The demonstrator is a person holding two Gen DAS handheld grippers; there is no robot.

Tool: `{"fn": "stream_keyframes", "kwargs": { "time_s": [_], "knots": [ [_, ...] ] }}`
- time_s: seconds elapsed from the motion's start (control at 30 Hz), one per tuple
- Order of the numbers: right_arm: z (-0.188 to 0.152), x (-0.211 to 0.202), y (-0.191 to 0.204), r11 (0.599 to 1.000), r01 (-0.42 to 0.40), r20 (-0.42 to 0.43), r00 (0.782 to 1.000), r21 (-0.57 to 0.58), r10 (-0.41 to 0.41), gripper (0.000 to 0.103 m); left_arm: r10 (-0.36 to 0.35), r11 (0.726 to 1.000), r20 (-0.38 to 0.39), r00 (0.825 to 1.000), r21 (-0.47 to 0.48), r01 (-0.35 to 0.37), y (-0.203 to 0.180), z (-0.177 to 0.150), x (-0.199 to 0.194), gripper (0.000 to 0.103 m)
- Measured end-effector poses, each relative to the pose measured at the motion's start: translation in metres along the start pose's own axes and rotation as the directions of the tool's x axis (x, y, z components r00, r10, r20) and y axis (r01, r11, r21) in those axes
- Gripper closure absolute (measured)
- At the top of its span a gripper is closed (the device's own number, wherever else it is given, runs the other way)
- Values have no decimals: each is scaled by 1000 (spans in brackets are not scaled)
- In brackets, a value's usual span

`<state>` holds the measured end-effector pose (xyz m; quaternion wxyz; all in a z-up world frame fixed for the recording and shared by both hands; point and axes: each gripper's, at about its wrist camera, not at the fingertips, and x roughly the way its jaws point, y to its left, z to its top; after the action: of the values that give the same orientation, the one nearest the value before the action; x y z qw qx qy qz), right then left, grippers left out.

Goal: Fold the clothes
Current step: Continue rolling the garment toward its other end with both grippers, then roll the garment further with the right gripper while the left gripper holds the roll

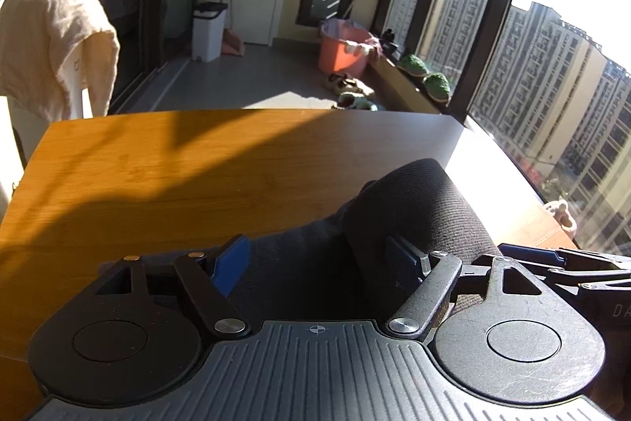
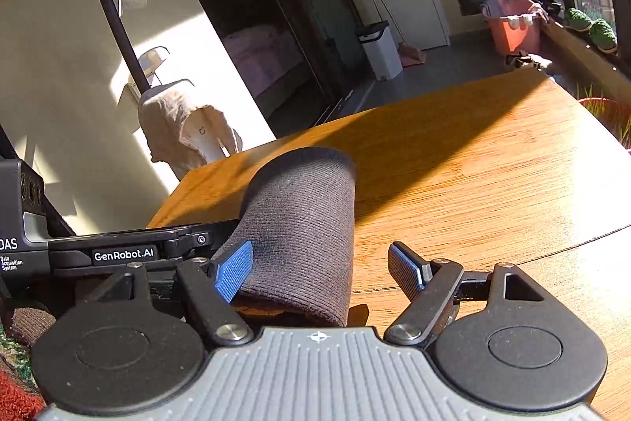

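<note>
While both hand-held grippers [image 1: 319,259] [image 2: 321,265] gape, dark sock [image 2: 303,223] lies between.

Sunlight from tall windows [image 1: 493,38] falls across the wooden counter [image 1: 197,160]; beyond, grey floor [image 1: 252,73], an orange tub [image 1: 341,50], a white bin [image 1: 208,30].

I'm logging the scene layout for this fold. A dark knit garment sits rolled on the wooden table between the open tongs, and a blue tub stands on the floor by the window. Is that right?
One detail is off: the tub by the window is orange-pink, not blue, as the left wrist view shows. The dark knit garment does lie rolled on the wooden table, with the right tongs and left tongs open around it.
</note>
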<state>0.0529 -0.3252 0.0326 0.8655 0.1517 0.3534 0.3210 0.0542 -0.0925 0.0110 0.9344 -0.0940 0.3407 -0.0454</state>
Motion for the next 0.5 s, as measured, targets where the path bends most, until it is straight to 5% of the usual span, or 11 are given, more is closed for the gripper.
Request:
{"fn": "stream_keyframes", "kwargs": {
  "time_s": [0.03, 0.1, 0.2, 0.27, 0.4, 0.5],
  "knots": [
    [1, 3, -3, 999, -24, -13, 1000, 36, 24, 28, -4, 1000, -1, 1000, -12, 4, 3, 0, 0, 22],
    [3, 4, -1, 994, -78, -26, 996, 72, 80, 51, -21, 999, 4, 1000, -47, 21, 12, 2, -5, 24],
    [0, 4, 42, 985, 20, -5, 1000, -173, -21, 53, -50, 991, 46, 998, -125, 56, 30, 12, -24, 24],
    [-12, 7, 76, 922, 101, 39, 995, -373, -94, 53, -80, 984, 80, 994, -155, 91, 36, 21, -38, 18],
    [-42, 15, 132, 726, 224, 142, 975, -650, -173, 51, -96, 990, 96, 991, -98, 105, 20, 29, -48, 14],
    [-51, 13, 142, 701, 169, 136, 985, -693, -104, 36, -13, 999, 77, 997, -34, 15, 11, 24, -39, 17]
  ]
}}
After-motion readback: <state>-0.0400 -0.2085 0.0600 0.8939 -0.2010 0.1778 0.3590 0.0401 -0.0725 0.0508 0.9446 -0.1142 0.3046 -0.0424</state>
